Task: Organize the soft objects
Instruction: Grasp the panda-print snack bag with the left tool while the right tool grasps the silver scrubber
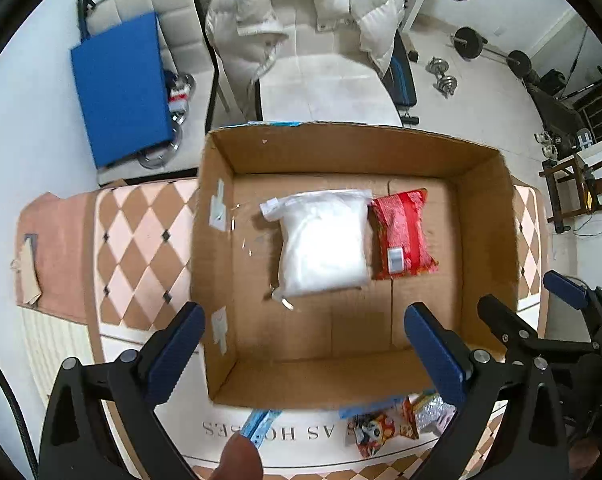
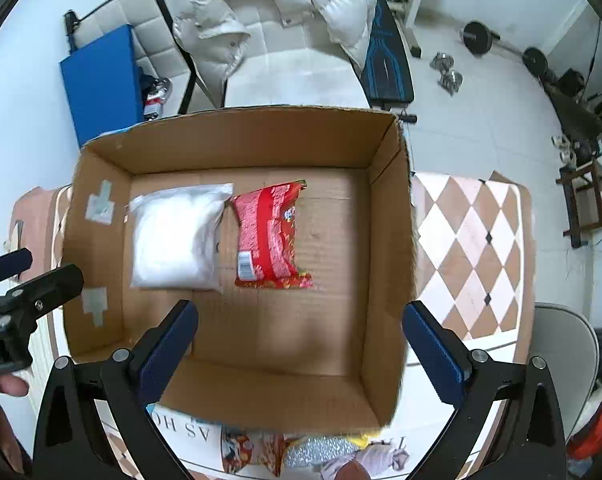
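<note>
Hovering wide-jawed and empty above the cardboard box [image 2: 389, 216], the left gripper [image 1: 301, 354] and right gripper [image 2: 301, 344] overlook a white pouch [image 2: 175, 238] beside a red packet [image 2: 269, 236]; remaining packets [image 2: 301, 450], seemingly crinkly, may slip when pinched.

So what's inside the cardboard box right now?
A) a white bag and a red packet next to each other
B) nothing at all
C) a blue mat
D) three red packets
A: the cardboard box holds a white bag and a red packet lying side by side on its floor, and nothing else.
</note>
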